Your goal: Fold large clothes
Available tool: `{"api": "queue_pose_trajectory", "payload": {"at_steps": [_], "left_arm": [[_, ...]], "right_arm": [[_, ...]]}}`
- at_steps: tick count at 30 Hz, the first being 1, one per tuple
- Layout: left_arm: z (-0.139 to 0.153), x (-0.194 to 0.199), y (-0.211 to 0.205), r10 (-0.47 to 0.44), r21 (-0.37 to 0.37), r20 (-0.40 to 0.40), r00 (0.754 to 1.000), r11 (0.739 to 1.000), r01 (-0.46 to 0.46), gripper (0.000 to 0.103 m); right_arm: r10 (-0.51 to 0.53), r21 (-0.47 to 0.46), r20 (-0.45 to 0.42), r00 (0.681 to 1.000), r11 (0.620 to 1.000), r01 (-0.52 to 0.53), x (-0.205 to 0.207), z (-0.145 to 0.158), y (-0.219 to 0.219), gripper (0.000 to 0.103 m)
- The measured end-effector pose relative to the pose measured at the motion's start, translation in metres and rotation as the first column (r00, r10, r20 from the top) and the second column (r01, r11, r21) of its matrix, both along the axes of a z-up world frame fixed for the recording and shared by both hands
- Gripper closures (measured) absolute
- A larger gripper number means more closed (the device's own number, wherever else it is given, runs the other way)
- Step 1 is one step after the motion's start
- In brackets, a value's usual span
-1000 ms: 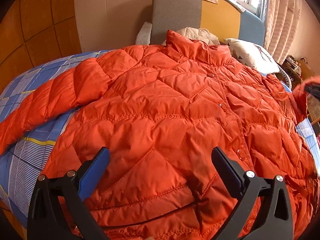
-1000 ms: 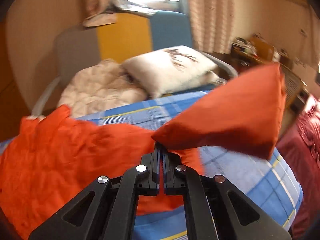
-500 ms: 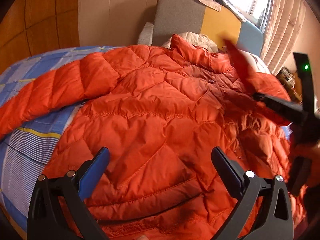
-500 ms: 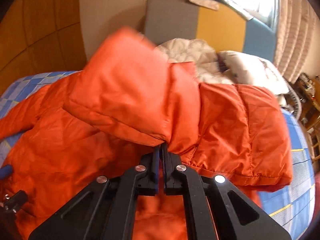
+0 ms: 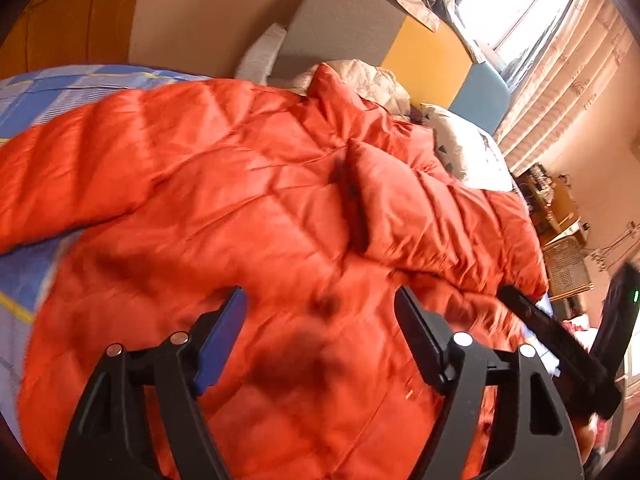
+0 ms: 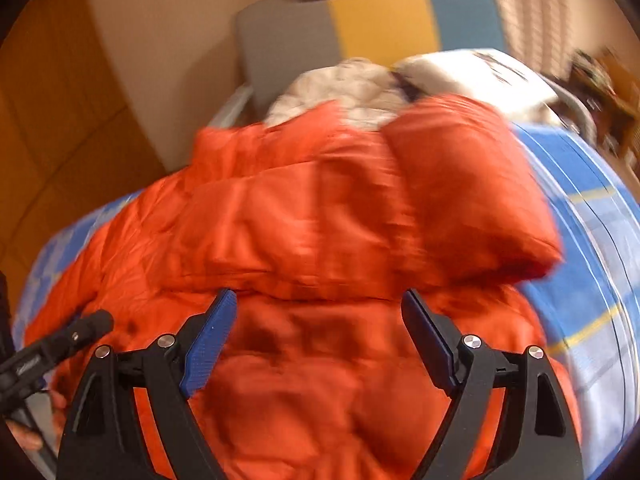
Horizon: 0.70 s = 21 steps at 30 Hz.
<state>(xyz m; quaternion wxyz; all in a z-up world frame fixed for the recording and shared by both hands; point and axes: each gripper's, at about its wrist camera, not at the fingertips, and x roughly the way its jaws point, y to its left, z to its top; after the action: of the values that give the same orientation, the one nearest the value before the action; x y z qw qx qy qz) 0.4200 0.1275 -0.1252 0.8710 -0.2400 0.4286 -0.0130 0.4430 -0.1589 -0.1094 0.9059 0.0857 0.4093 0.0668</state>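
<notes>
Orange quilted jacket (image 5: 248,200) lies spread across a blue plaid bed (image 5: 48,96). Left wrist view: one sleeve stretches left over the bedding and the other sleeve (image 5: 432,216) lies folded onto the chest; the left gripper (image 5: 320,304) hovers above the hem, jaws closing with nothing pinched. Only here the window (image 5: 516,12) shows. Right wrist view, blurred: the right gripper (image 6: 320,308) is opening, holding nothing, above the folded sleeve; a hand (image 6: 24,436) shows near left.
</notes>
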Motion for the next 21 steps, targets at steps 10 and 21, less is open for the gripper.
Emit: {"api": "queue_pose_trajectory", "payload": {"at_steps": [10, 21], "left_arm": [[-0.017, 0.076, -0.026, -0.047, -0.132, -0.034, 0.998, 0.990, 0.042, 0.050], [0.000, 0.076, 0.006, 0.028, -0.071, 0.049, 0.998, 0.997, -0.025, 0.099]], "right_arm": [[-0.172, 0.000, -0.031, 0.985, 0.985, 0.172, 0.018, -0.007, -0.071, 0.019], [-0.033, 0.035, -0.019, 0.999, 0.999, 0.034, 0.008, 0.000, -0.053, 0.019]]}}
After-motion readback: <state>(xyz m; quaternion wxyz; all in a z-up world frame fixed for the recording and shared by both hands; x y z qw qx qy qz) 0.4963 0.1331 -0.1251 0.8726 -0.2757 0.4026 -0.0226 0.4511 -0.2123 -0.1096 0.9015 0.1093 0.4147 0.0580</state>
